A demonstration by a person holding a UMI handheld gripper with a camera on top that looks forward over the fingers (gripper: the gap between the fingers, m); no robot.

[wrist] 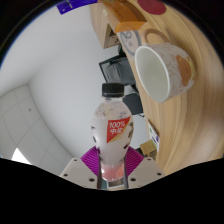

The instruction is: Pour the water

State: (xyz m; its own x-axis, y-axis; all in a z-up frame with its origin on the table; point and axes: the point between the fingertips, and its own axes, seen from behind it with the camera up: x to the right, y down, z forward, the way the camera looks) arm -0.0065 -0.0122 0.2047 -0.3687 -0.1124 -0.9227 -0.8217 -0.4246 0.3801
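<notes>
You are holding a bottle [112, 128] in the gripper [112, 168]; its purple pads [93, 160] are pressing on the bottle's lower body from both sides, so the fingers are closed about as far as the bottle allows. The bottle is wearing a black cap and a label reading "100%". The view is tilting: a white mug [165, 70] is sitting at about two o'clock from the bottle, on a wooden table [185, 135], its mouth facing the bottle's cap.
</notes>
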